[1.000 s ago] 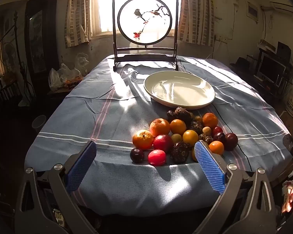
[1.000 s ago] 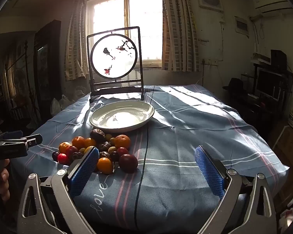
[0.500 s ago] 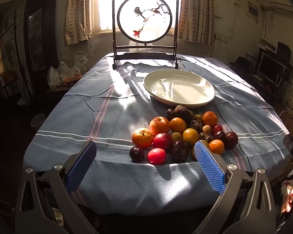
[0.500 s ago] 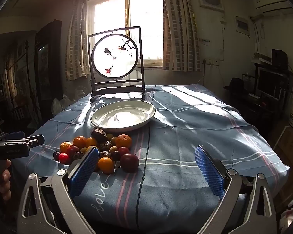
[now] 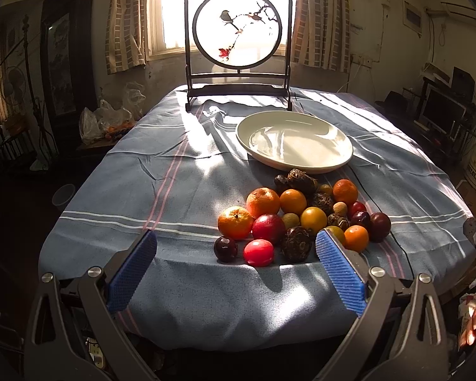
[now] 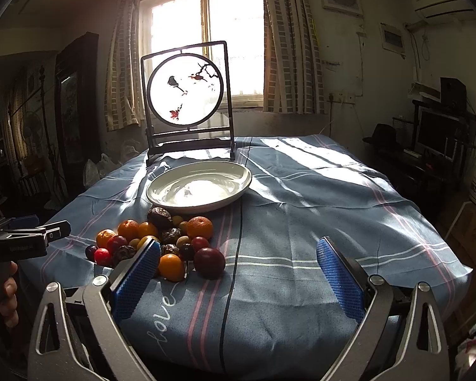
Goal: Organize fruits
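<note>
Round painted screen (image 5: 238, 28) upright at the far end of the blue striped cloth (image 5: 149, 171); white plate (image 5: 294, 140) just before it, bare. Fruit pile (image 5: 298, 216) heaped near the front edge, touching the plate's near rim. Left gripper (image 5: 236, 270) spread wide, holding nothing, short of the pile. Right gripper (image 6: 238, 277) equally wide, empty, beside the pile.
</note>
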The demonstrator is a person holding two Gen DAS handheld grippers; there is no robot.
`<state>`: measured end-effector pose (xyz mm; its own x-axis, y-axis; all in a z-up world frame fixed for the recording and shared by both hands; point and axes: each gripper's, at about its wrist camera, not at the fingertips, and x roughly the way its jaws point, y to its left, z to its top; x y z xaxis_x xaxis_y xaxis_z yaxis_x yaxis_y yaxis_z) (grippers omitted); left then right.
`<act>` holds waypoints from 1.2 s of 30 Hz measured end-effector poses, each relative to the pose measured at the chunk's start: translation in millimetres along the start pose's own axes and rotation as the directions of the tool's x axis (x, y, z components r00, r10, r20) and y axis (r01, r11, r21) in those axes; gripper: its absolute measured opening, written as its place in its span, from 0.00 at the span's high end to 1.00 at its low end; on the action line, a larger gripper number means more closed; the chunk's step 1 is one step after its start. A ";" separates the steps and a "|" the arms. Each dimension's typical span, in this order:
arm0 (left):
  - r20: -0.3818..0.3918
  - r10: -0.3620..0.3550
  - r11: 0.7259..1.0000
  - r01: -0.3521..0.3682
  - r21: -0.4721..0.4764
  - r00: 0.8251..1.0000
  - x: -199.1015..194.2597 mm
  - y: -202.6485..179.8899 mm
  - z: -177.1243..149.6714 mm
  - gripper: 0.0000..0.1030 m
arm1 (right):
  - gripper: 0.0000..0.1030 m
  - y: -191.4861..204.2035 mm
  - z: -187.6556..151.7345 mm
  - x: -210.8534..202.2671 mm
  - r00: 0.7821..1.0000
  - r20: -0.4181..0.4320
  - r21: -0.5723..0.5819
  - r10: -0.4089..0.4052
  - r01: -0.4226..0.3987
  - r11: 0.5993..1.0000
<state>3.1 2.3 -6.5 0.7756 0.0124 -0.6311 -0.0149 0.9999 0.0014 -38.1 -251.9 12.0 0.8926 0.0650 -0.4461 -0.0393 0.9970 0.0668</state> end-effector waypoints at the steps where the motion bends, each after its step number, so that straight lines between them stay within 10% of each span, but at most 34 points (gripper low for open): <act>1: 0.000 0.000 1.000 0.000 0.000 1.000 0.0 -0.2 -0.1 0.04 | 0.04 0.4 -0.1 0.0 1.000 0.000 -0.001 0.002 -0.002 1.000; 36: -0.002 0.001 1.000 -0.001 -0.001 1.000 1.5 2.3 -4.5 0.04 | 0.04 4.5 -2.0 -0.1 1.000 -0.011 -0.010 0.012 -0.012 1.000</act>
<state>1.4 4.6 -10.9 0.7745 0.0134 -0.6325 -0.0161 0.9999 0.0014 -39.3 -247.4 10.6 0.8873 0.0777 -0.4546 -0.0546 0.9965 0.0637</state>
